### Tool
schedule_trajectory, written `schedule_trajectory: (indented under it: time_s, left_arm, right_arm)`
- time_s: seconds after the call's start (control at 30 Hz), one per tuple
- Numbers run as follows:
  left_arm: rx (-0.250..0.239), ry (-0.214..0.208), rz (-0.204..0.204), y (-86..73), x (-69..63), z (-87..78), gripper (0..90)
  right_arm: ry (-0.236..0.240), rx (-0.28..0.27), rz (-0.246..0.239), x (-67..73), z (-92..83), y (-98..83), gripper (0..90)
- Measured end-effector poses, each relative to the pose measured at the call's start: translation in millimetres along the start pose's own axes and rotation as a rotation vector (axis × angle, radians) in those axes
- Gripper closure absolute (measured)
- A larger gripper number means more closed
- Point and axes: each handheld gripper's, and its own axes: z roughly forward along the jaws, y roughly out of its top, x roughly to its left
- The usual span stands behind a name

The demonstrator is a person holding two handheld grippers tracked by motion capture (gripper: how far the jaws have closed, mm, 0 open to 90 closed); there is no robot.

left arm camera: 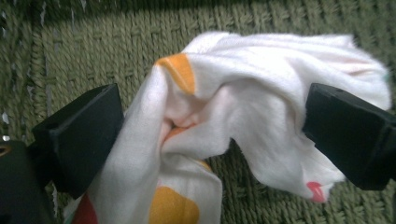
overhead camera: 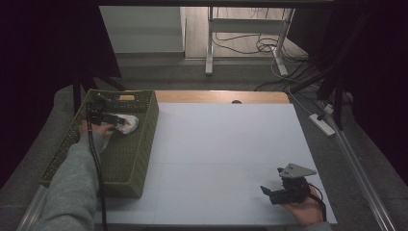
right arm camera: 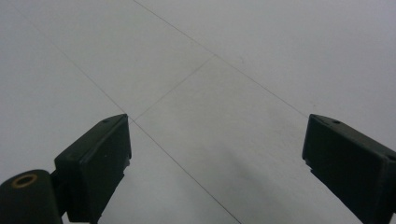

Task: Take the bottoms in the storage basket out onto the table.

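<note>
Far left of the bench, high view: a green woven basket (overhead camera: 126, 159) sits along the left edge of the pale sheet (overhead camera: 226, 154) that covers the bench top. A grey sleeve (overhead camera: 70, 185) reaches up from the bottom edge into the basket.

The left gripper (overhead camera: 115, 120) is inside the basket, toward its far end, and its cable (overhead camera: 97, 168) trails back along the sleeve. Just at its tip lies a white cloth (overhead camera: 127, 123), crumpled, on the basket floor.

Left gripper view: the cloth (left arm camera: 243, 107) is white with orange patches and small red marks. It lies bunched between the two black jaws, which stand wide apart on either side of it. The left jaw touches a fold of the fabric; the right jaw is at its edge. The green weave shows behind and below the cloth.

Centre of the bench: bare sheet.

Right, near the front edge: the right gripper (overhead camera: 270, 192) rests low in the person's hand (overhead camera: 305, 209), pointing left, well apart from the basket. Right gripper view: jaws wide apart, nothing between them, above the pale sheet (right arm camera: 210, 93).
</note>
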Motion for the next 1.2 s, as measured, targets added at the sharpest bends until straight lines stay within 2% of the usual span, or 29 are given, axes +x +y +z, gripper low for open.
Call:
schedule_trajectory:
  time_s: [0.1, 0.37, 0.43, 0.7, 0.77, 0.8, 0.83, 0.93, 1.03, 1.2]
  left_arm:
    - [0.037, 0.019, 0.026, -0.8, -1.6, 4.1, 5.6]
    - [0.049, 0.012, 0.03, -2.2, 0.3, 7.5, 6.6]
    - [0.05, 0.003, 0.035, -3.0, 0.6, 8.0, 10.4]
    - [0.075, 0.011, 0.035, -4.4, 0.8, 11.4, 22.0]
    - [0.077, 0.004, 0.037, -4.3, 0.4, 10.3, 26.5]
    - [0.075, -0.003, 0.036, -4.5, 0.5, 9.5, 32.9]
    - [0.07, -0.011, 0.033, -5.0, 0.8, 8.6, 32.9]
    - [0.067, -0.003, 0.035, -5.2, 1.5, 6.1, 49.0]
    - [0.069, -0.016, 0.036, -4.9, 1.0, 5.0, 60.5]
    - [0.072, -0.026, 0.044, -4.3, -0.7, 3.7, 68.5]
  right_arm:
    - [0.001, 0.002, -0.001, 0.1, 0.2, -0.2, 8.3]
    - [0.0, 0.001, 0.0, -0.6, -0.4, -0.9, 8.2]
    - [0.0, 0.002, -0.001, -0.5, -0.3, -1.0, 8.3]
    - [0.0, -0.001, 0.003, -0.5, -0.7, -1.0, 8.2]
    - [0.0, 0.0, 0.001, -0.6, -0.7, -1.1, 8.2]
    - [0.001, 0.0, 0.0, -0.5, -0.5, -1.1, 8.2]
    - [0.001, 0.0, 0.0, -0.5, -0.5, -1.1, 8.2]
    - [0.002, 0.002, -0.001, -0.1, -0.4, -1.0, 8.2]
    - [0.002, 0.004, -0.003, -0.2, 0.1, -1.0, 8.3]
    - [0.004, 0.008, -0.003, 1.0, 0.0, -0.6, 8.3]
